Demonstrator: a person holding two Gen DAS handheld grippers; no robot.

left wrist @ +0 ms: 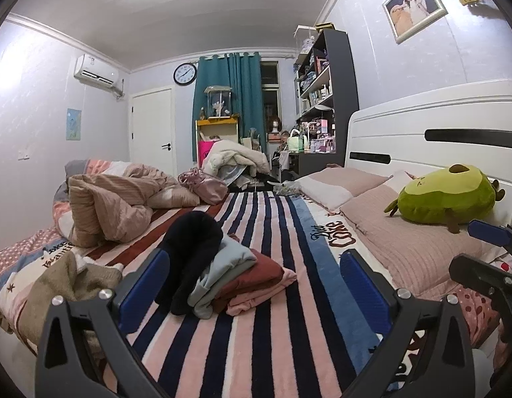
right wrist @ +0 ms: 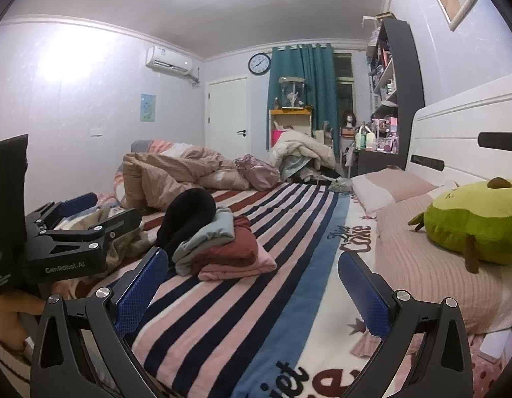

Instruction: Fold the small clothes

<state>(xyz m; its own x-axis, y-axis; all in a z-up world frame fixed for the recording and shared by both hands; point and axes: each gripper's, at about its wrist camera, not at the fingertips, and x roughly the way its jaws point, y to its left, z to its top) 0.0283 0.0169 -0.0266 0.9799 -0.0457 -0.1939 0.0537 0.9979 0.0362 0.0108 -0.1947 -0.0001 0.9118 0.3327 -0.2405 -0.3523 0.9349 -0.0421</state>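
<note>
Both grippers, left and right, gape wide and hold nothing; the folded pile lies ahead, nearer the left one.

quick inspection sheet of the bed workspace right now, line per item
surface: striped blanket on the bed, bare in front of both tongs
job's things: folded stack, pink at the bottom, red, grey, black piece draped on top; beige garment unfolded at left
clutter: rumpled duvet, avocado plush on pillows
grippers: left tongs open, empty; right tongs open, empty
cables: nothing seen
surroundings: shelves, teal curtain, wall clock, door
</note>
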